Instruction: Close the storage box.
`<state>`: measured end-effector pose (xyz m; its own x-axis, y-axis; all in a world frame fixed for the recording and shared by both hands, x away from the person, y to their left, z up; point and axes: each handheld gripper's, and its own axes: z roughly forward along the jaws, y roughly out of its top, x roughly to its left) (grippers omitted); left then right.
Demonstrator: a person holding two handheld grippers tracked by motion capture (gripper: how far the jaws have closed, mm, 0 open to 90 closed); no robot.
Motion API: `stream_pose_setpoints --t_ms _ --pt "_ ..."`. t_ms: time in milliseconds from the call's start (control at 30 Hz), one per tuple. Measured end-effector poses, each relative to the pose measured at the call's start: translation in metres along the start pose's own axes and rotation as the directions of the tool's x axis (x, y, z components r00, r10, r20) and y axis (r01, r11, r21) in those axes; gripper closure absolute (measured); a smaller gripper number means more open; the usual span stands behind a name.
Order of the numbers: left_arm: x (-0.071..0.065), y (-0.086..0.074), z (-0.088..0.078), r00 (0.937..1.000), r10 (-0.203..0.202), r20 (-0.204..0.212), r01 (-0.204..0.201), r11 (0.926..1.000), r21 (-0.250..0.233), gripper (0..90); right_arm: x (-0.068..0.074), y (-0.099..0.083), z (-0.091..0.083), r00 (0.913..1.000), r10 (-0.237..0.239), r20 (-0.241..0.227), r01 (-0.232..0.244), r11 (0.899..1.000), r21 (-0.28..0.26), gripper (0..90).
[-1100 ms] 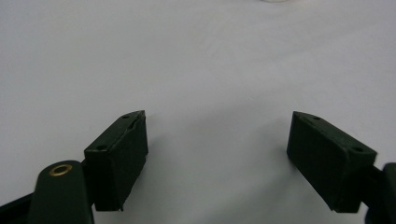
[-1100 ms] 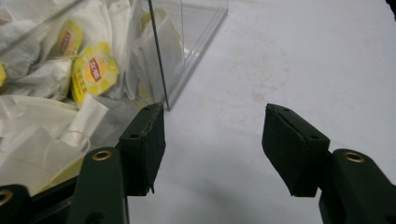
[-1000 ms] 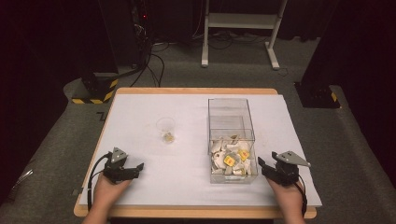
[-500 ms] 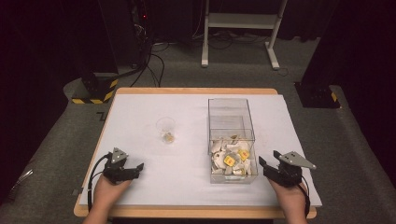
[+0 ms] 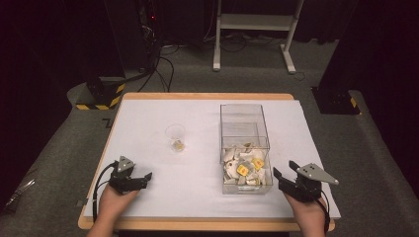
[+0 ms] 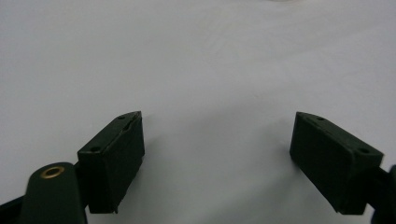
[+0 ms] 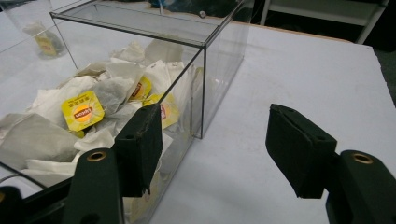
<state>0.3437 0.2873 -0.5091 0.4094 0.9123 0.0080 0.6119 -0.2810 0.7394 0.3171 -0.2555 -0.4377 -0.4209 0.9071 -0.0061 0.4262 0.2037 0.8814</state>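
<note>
So far one tea bag sits in the clear cup (image 5: 175, 137) at centre frame, while both the left tongs (image 5: 142, 178) and right tongs (image 5: 282, 171) stand apart and empty beside the tea-bag-filled box (image 5: 245, 148) at lower right, so most remains.

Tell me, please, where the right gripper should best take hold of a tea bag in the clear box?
Probably from above, through the clear box's open top: its walls block side approaches. Pinch the yellow tag of the topmost tea bag, which lies flat and exposed on the heap.
</note>
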Motion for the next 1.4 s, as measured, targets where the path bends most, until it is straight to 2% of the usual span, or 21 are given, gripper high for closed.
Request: stream_pose_setpoints --t_ms 200,400,500,1067,1400 --pt "0.000 0.000 0.000 1.0000 0.008 -0.006 -0.008 1.0000 0.000 18.2 0.003 0.003 -0.007 1.0000 -0.009 0.004 0.009 1.000 -0.004 36.3" --pt "0.000 0.000 0.000 0.9999 0.011 -0.009 -0.011 0.9999 0.002 18.2 0.003 -0.006 -0.017 0.9999 -0.006 0.012 0.006 1.000 0.009 34.2" --pt "0.000 0.000 0.000 0.9999 0.010 -0.009 -0.010 0.9999 0.002 18.2 0.003 -0.009 -0.023 0.9999 -0.004 0.016 0.004 1.000 -0.001 33.7" --pt "0.000 0.000 0.000 0.9999 0.011 -0.009 -0.011 0.9999 0.002 18.2 0.017 -0.014 -0.033 0.9989 0.004 -0.047 -0.005 1.000 -0.024 33.7" --pt "0.000 0.000 0.000 0.9999 0.009 -0.007 -0.009 1.0000 0.001 18.2 0.028 -0.020 -0.023 0.9957 -0.007 -0.093 0.007 1.000 -0.002 33.0"
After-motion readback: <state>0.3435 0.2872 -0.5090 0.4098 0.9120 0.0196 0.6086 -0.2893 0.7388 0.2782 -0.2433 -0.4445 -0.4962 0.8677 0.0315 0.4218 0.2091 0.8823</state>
